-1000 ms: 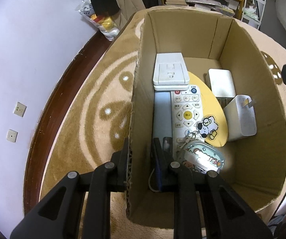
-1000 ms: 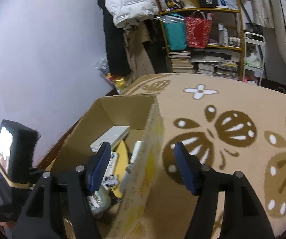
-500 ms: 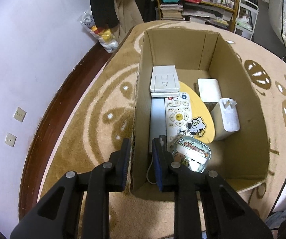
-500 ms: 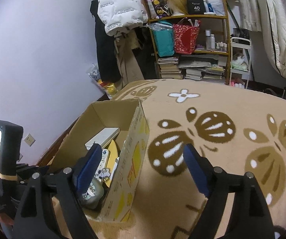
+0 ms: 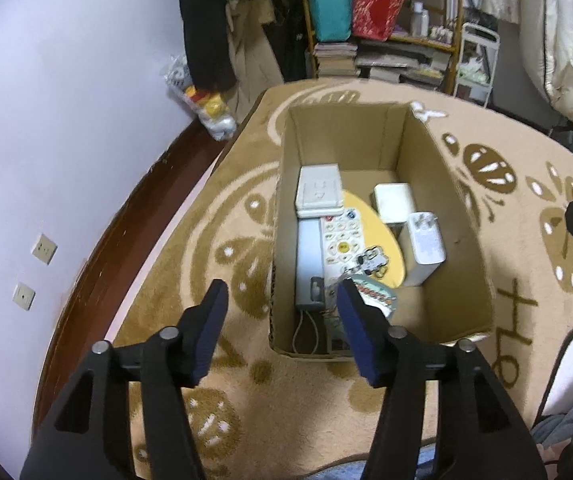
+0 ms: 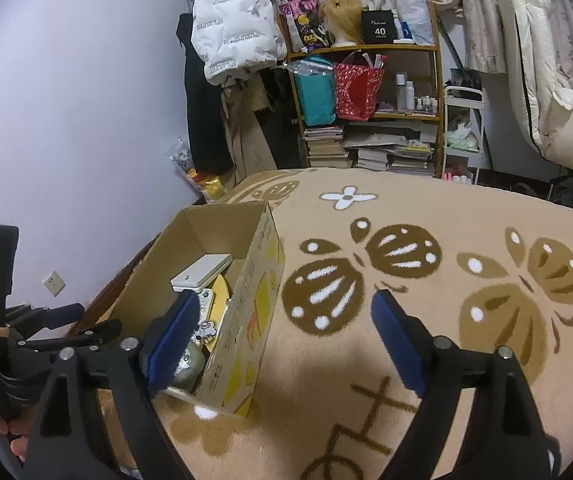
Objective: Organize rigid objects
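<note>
The cardboard box (image 5: 370, 216) is sitting on the patterned rug (image 5: 222, 240), its remote control (image 5: 342, 240), white charger (image 5: 426, 244) and other hard items lying flat so they fit. Both jaws have just been opening: the left hand-held gripper (image 5: 282, 328) and right hand-held gripper (image 6: 282, 344) are hanging released, holding nothing.

Black hand-held gripper (image 5: 282, 312), blue pads (image 5: 356, 332)
</note>
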Demonstrator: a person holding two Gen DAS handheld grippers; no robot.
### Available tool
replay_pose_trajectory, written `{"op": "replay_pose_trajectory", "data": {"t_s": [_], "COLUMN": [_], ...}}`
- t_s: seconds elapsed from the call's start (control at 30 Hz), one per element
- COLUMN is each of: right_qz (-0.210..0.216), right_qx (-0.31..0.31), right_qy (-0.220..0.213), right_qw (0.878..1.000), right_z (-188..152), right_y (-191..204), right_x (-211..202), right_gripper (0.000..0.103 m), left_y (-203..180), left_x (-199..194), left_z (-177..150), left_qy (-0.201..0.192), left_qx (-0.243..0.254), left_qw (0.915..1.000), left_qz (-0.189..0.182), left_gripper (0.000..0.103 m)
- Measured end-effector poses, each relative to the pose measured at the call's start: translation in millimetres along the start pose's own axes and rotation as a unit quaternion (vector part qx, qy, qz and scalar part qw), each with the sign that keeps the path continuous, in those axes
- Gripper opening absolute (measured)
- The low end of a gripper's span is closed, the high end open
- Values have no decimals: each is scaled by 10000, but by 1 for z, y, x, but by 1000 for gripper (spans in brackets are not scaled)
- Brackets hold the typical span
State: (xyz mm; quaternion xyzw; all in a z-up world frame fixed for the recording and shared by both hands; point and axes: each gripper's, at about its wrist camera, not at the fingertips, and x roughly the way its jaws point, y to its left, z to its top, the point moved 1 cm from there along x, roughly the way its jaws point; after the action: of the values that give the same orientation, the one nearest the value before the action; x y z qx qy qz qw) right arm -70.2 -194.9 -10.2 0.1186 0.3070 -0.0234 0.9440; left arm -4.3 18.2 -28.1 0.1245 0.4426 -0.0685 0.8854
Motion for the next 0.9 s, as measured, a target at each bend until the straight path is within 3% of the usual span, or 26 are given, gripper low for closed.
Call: {"op": "replay_pose_trajectory", "data": {"t_s": [0.07, 0.13, 0.3, 0.5, 0.67, 0.9], "right_qz": [0, 40, 46, -51, -121, -198], "right_qx": [-1, -50, -57, -122, -72, -97], "right_qy": [-124, -206, -307, -457, -532, -497], "right_qw": [9999, 9998, 9995, 9989, 9985, 9985], "right_z": [-1, -2, -3, -7, -11, -17], "right_y": [0, 2, 5, 12, 12, 13], "right_x": [-6, -11, -20, -31, -35, -39], "right_gripper": [103, 103, 103, 103, 103, 103], "left_y": [-2, -4, -10, -17, -11, 1], "left_x": [-9, -15, -32, -50, -62, -71], "left_z": [0, 1, -3, -8, -10, -15], "left_qy": [-148, -272, -545, -887, -1099, -1286], "left_qx": [28, 51, 165, 312, 116, -90], "left_qw": [9999, 9996, 9982, 9954, 9939, 9916], "left_qz": [-17, -23, -182, -191, 23, -43], "left_gripper": [76, 84, 94, 97, 98, 98]}}
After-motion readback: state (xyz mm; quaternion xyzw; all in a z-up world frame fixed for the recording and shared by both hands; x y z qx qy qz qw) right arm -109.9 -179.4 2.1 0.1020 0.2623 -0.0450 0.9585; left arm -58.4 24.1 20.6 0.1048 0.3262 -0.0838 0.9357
